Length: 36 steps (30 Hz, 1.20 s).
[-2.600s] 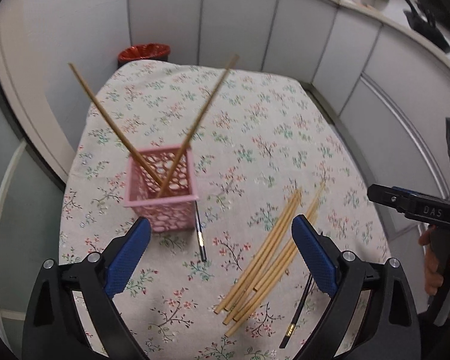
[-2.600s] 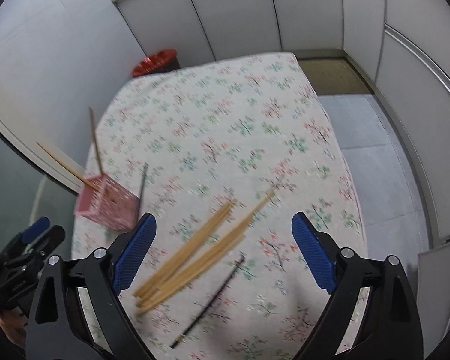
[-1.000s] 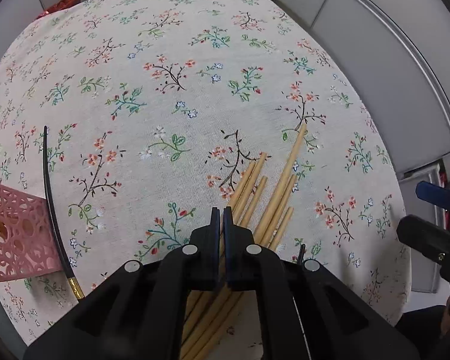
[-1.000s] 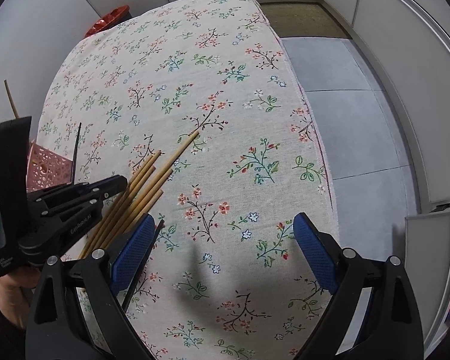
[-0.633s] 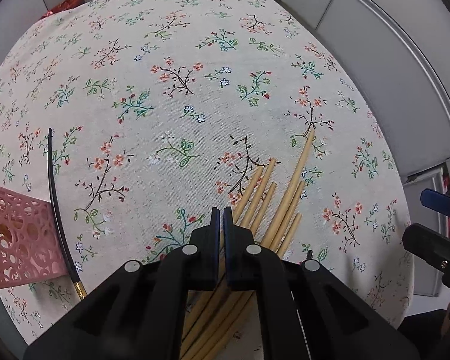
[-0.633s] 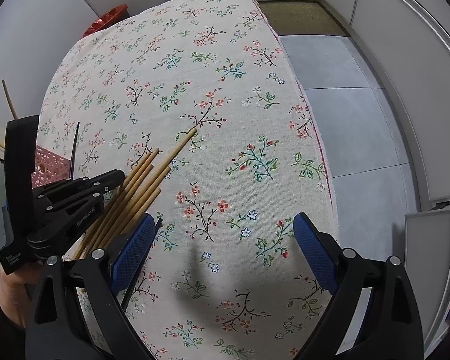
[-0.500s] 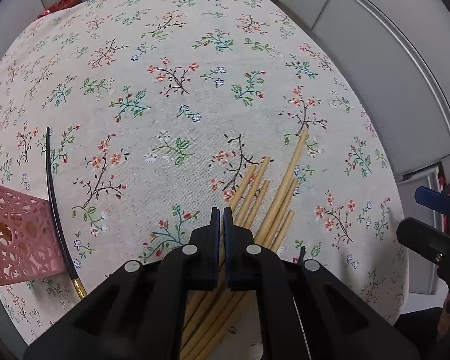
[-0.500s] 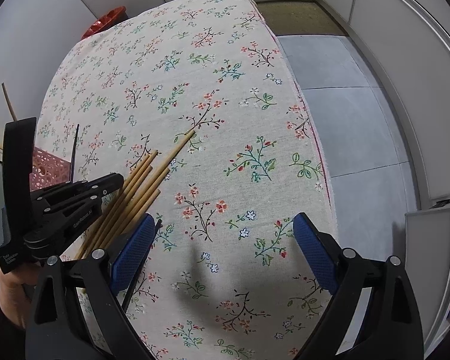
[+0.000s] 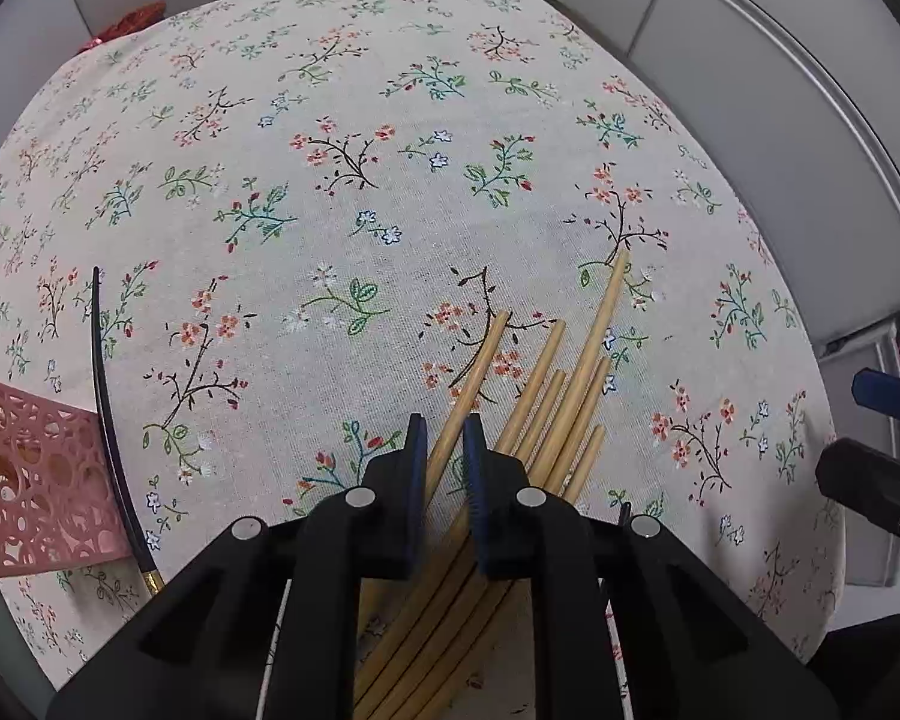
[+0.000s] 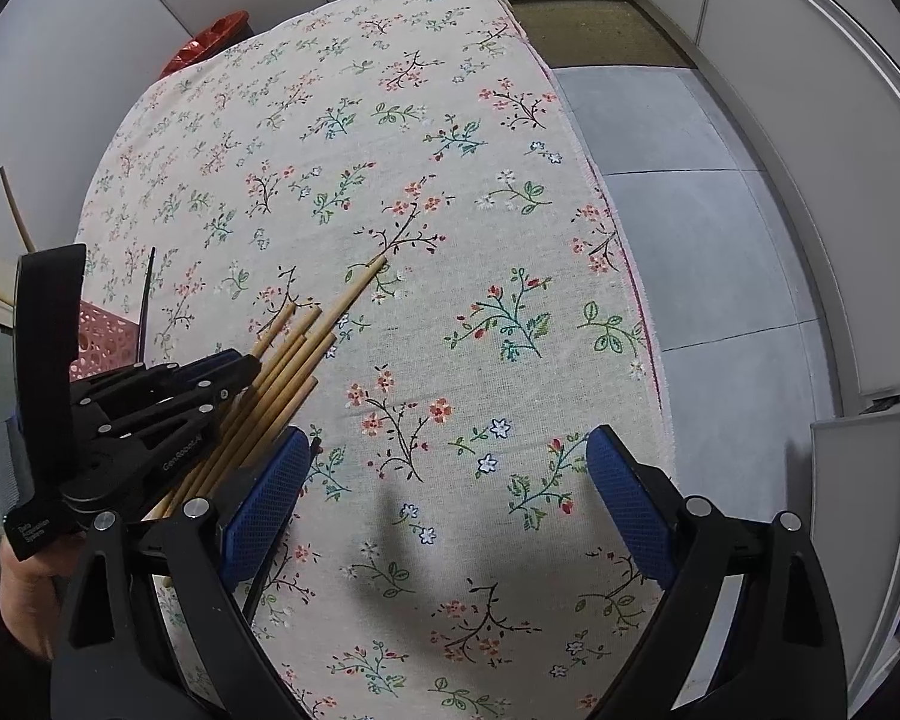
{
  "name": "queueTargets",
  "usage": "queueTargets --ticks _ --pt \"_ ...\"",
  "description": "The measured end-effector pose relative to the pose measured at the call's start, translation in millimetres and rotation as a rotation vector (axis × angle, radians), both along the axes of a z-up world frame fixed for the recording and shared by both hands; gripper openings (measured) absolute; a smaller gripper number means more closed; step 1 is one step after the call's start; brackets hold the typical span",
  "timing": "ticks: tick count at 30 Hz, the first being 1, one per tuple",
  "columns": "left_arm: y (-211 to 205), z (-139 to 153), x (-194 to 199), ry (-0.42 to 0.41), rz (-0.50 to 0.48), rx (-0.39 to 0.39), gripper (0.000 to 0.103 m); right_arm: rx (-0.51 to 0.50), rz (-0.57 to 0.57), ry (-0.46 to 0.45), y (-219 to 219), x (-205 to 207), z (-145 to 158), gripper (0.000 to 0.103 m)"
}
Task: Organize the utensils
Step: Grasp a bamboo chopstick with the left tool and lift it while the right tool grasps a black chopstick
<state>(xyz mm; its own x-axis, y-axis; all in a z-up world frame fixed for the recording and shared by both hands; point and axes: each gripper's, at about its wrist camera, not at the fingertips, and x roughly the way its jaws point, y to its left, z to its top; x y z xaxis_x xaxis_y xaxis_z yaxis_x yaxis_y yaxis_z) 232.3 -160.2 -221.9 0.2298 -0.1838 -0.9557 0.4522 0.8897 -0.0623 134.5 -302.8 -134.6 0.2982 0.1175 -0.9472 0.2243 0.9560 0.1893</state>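
Left wrist view: left gripper [image 9: 441, 444] pointed steeply down over the bundle of wooden chopsticks [image 9: 576, 384] lying on the surface [image 9: 342, 120] under a floral cloth; jaws opening, narrow gap, one wooden chopstick [image 9: 474, 372] runs through the gap between the blue pads [image 9: 473, 468]; pads look just off it, not clearly pressing. Rest of the bundle fans out up-right from under the gripper body. Black chopstick [image 9: 105, 402] with a gold tip lies at left, right beside the pink basket [image 9: 24, 474], which sits at the left edge, only partly in frame. Right gripper's blue tip seen at far right edge. Red bin [image 9: 129, 27] beyond the far left corner of the surface. Right wrist view: right gripper [image 10: 444, 498] spread wide, nothing between its pads, hovering above bare cloth near the surface's right edge. Left gripper [image 10: 234, 369] at left, held by a hand [image 10: 24, 582], nose down on the chopstick bundle [image 10: 306, 354]. Pink basket [image 10: 99, 330] behind it with a black chopstick [image 10: 146, 300] leaning by it and a wooden stick [image 10: 13, 204] poking up above. Grey floor [image 10: 690, 210] to the right.
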Motion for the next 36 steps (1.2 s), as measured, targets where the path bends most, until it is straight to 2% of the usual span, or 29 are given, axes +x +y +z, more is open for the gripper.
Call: queueTargets --ticks 3,10,17,20,25,27,28,32,36 --pt "1.6 3.2 -5.7 -0.027 0.005 0.037 0.011 0.006 -0.004 0.005 0.4 -0.3 -1.5 0.089" --pt "38.6 43.3 -24.4 -0.089 0.061 -0.039 0.009 0.002 0.009 0.02 9.6 1.2 -6.1 0.089" --pt "82.9 76.3 -47.7 -0.132 0.087 -0.074 0.007 -0.001 0.068 0.05 39.5 5.5 -17.6 0.089" --pt "100.9 86.3 -56.2 -0.144 0.106 -0.091 0.006 0.008 0.085 0.069 52.9 7.9 -25.3 0.084" --pt "119.9 96.6 -68.2 -0.165 0.114 -0.118 0.006 0.019 0.105 0.112 72.9 11.0 -40.4 0.056" --pt "125.7 100.3 -72.3 -0.168 0.113 -0.129 0.006 -0.003 0.108 0.119 81.7 12.1 -45.5 0.053" --pt "127.1 101.2 -73.5 -0.169 0.113 -0.132 0.006 -0.034 0.113 0.103 87.0 12.4 -44.0 0.047" --pt "135.5 104.4 -78.0 -0.172 0.113 -0.142 0.006 -0.116 0.11 0.087 101.4 11.7 -43.6 0.039" --pt "141.9 106.7 -83.7 -0.175 0.114 -0.148 0.006 -0.166 0.117 0.075 112.3 9.3 -42.0 0.02"
